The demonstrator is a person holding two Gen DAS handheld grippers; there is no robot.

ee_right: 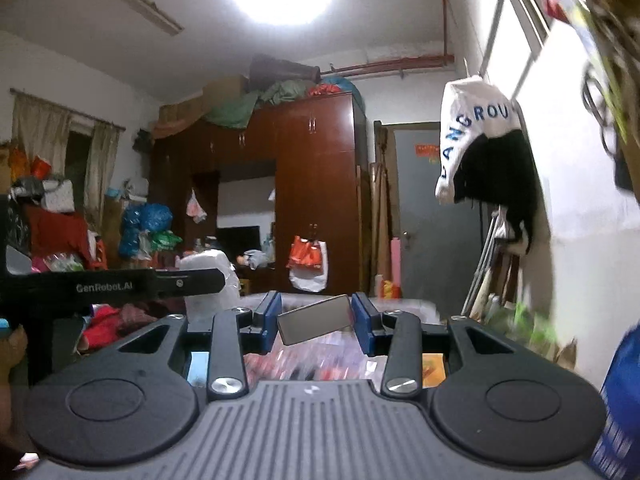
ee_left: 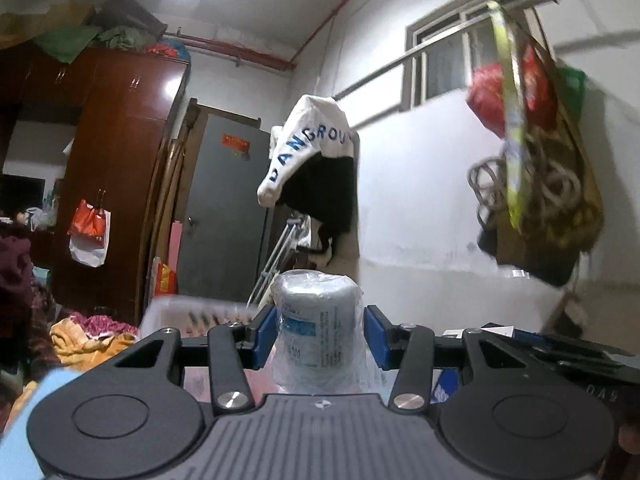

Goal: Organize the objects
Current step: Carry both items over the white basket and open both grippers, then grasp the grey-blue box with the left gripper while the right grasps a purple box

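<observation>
In the left wrist view my left gripper (ee_left: 320, 334) is shut on a white roll wrapped in clear plastic (ee_left: 318, 328), with blue print on its side. The roll stands upright between the blue pads (ee_left: 266, 334). In the right wrist view my right gripper (ee_right: 315, 322) is shut on a small flat grey rectangular object (ee_right: 314, 320), held tilted with its right end higher. Both grippers point level, lifted above a pale plastic basket (ee_left: 192, 312). The left gripper's black arm (ee_right: 120, 284) shows at the left of the right wrist view.
A white wall with hanging bags (ee_left: 532, 160) is close on the right. A white and black garment (ee_left: 312, 160) hangs ahead by a grey door (ee_left: 224, 208). A brown wardrobe (ee_right: 316, 184) stands behind. Clothes are piled at the lower left (ee_left: 88, 336).
</observation>
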